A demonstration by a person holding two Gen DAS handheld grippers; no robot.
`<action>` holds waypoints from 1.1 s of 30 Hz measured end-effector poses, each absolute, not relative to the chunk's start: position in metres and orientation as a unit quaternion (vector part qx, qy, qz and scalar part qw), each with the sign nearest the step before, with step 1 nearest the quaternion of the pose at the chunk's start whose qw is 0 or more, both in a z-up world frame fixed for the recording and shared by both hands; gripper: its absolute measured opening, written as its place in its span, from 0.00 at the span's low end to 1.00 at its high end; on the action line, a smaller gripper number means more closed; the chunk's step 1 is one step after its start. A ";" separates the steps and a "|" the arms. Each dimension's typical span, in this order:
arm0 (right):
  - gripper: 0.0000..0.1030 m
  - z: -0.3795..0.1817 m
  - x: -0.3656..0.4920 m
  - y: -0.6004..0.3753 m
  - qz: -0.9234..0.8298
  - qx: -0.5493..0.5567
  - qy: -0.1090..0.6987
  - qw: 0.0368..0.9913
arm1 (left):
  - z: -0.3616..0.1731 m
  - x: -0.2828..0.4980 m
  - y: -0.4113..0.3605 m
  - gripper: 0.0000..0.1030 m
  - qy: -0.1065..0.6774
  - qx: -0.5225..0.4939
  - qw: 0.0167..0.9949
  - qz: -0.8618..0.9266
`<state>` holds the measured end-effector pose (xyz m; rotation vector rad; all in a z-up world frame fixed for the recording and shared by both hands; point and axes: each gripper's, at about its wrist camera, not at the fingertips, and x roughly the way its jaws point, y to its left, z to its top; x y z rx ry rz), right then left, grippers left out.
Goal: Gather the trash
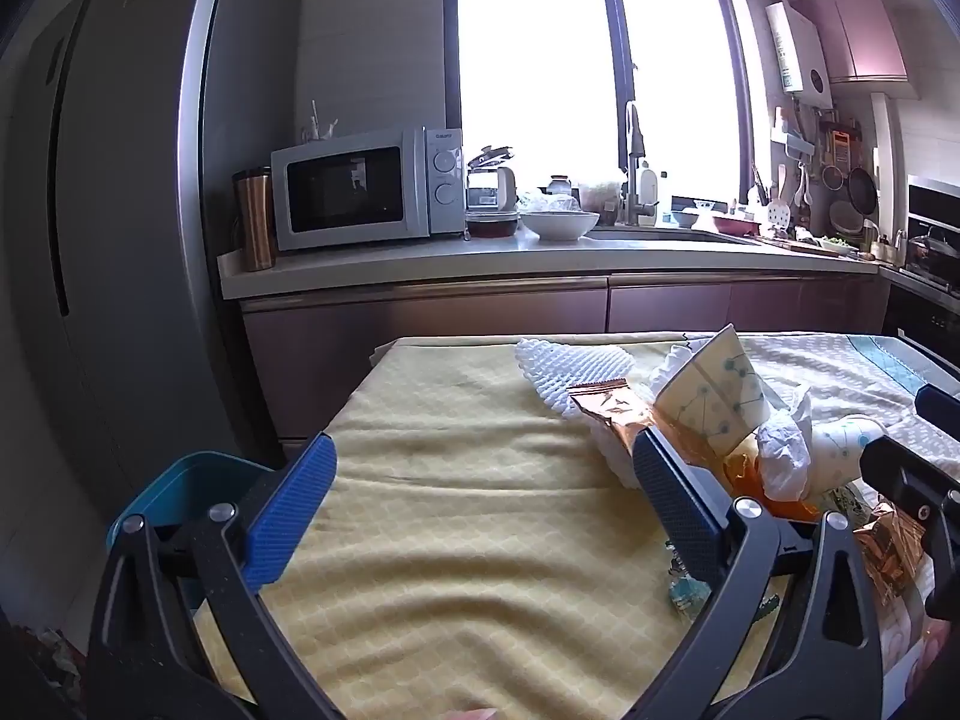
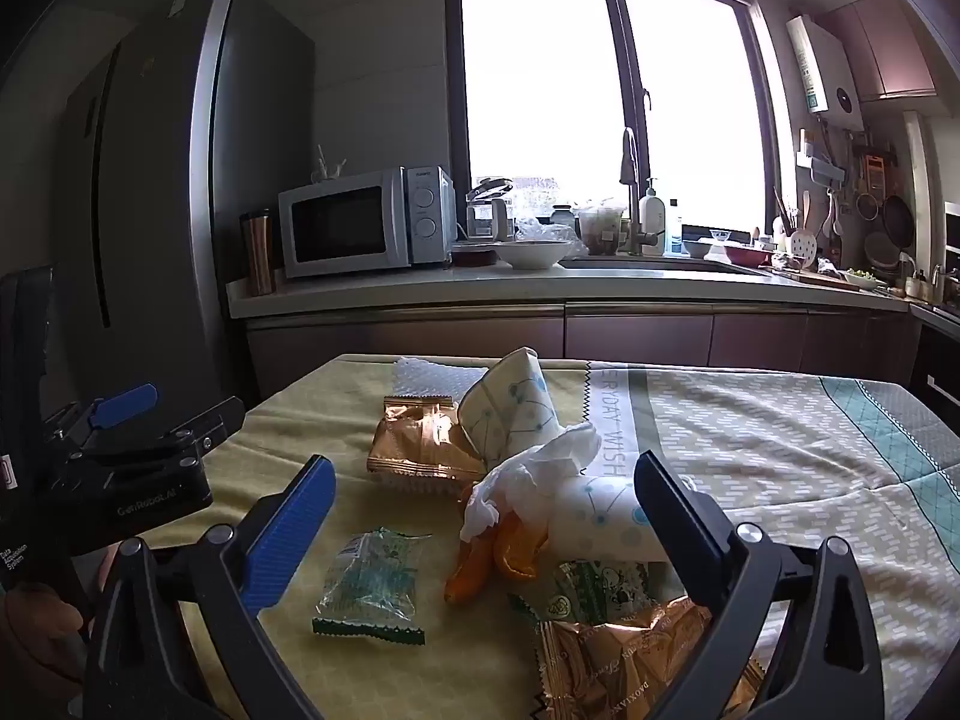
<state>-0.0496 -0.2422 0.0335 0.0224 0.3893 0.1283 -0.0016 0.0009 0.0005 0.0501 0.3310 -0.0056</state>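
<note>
Trash lies on a table with a yellow cloth [image 1: 456, 468]: a copper snack wrapper [image 2: 420, 441], a crushed paper cup [image 2: 510, 414], a crumpled white tissue [image 2: 528, 480], orange peel [image 2: 498, 558], a clear green wrapper [image 2: 372, 588], a second paper cup [image 2: 606, 516], another copper wrapper [image 2: 624, 654] and white foam netting [image 1: 570, 372]. My right gripper [image 2: 480, 498] is open and empty, hovering over the pile. My left gripper [image 1: 480, 480] is open and empty over bare cloth, left of the pile. A teal bin [image 1: 180, 492] sits below the table's left edge.
A grey fridge [image 1: 120, 180] stands at the left. The kitchen counter [image 1: 540, 258] behind holds a microwave [image 1: 360, 186], a bowl and a sink. The table's right half has a patterned grey and teal cloth [image 2: 780, 438].
</note>
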 end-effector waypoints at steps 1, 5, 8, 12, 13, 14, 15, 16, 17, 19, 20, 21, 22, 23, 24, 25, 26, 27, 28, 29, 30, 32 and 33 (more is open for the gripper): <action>0.94 0.033 -0.050 -0.242 0.064 0.011 0.193 0.979 | 0.001 -0.002 0.001 0.95 0.165 0.024 0.986 -0.001; 0.94 0.032 -0.050 -0.241 0.065 0.011 0.194 0.979 | 0.002 -0.005 0.004 0.95 0.164 0.019 0.986 0.003; 0.94 0.032 -0.051 -0.239 0.066 0.011 0.192 0.979 | 0.003 -0.007 0.006 0.95 0.166 0.016 0.986 0.009; 0.94 0.029 -0.057 -0.244 0.065 0.018 0.187 0.980 | 0.004 -0.012 0.007 0.95 0.167 0.015 0.986 -0.002; 0.94 0.031 -0.055 -0.242 0.066 0.016 0.192 0.979 | 0.004 -0.013 0.007 0.95 0.168 0.015 0.986 -0.002; 0.94 0.031 -0.054 -0.242 0.065 0.016 0.192 0.979 | 0.005 -0.015 0.008 0.95 0.168 0.015 0.986 -0.001; 0.94 0.032 -0.054 -0.241 0.065 0.015 0.193 0.979 | 0.004 -0.014 0.007 0.95 0.167 0.015 0.986 -0.001; 0.94 0.032 -0.054 -0.241 0.065 0.015 0.193 0.979 | 0.000 -0.009 0.004 0.95 0.168 0.017 0.986 -0.003; 0.94 0.032 -0.053 -0.241 0.065 0.015 0.194 0.979 | 0.001 -0.010 0.004 0.95 0.168 0.018 0.986 -0.002; 0.94 0.032 -0.053 -0.241 0.065 0.015 0.194 0.979 | 0.001 -0.009 0.004 0.95 0.167 0.017 0.986 -0.002; 0.94 0.032 -0.053 -0.241 0.066 0.015 0.194 0.979 | 0.002 -0.009 0.004 0.95 0.167 0.017 0.986 -0.001; 0.94 0.032 -0.053 -0.241 0.066 0.015 0.194 0.979 | 0.002 -0.009 0.004 0.95 0.167 0.018 0.986 0.001; 0.94 0.033 -0.053 -0.241 0.067 0.016 0.195 0.979 | 0.003 -0.010 0.004 0.95 0.166 0.018 0.986 0.002; 0.94 0.032 -0.052 -0.240 0.067 0.016 0.196 0.978 | 0.003 -0.010 0.004 0.95 0.166 0.019 0.986 0.003; 0.94 0.032 -0.051 -0.240 0.067 0.016 0.196 0.978 | 0.004 -0.010 0.005 0.95 0.166 0.018 0.986 0.003; 0.94 0.032 -0.051 -0.241 0.068 0.016 0.196 0.978 | 0.004 -0.010 0.004 0.95 0.166 0.018 0.986 0.003; 0.94 0.032 -0.051 -0.241 0.068 0.017 0.197 0.978 | 0.004 -0.010 0.004 0.95 0.165 0.018 0.986 0.003; 0.94 0.032 -0.052 -0.242 0.068 0.018 0.196 0.978 | 0.004 -0.010 0.004 0.95 0.165 0.019 0.986 0.003; 0.94 0.032 -0.052 -0.243 0.069 0.018 0.195 0.978 | 0.004 -0.011 0.004 0.95 0.165 0.020 0.986 0.004; 0.94 0.032 -0.052 -0.243 0.069 0.018 0.195 0.978 | 0.004 -0.010 0.005 0.95 0.165 0.019 0.986 0.003; 0.94 0.032 -0.052 -0.243 0.068 0.018 0.194 0.978 | 0.005 -0.011 0.005 0.95 0.164 0.018 0.986 0.003; 0.94 0.032 -0.052 -0.243 0.069 0.019 0.195 0.978 | 0.006 -0.012 0.005 0.95 0.163 0.019 0.986 0.004; 0.94 0.032 -0.052 -0.243 0.068 0.020 0.195 0.978 | 0.006 -0.013 0.005 0.95 0.162 0.019 0.987 0.005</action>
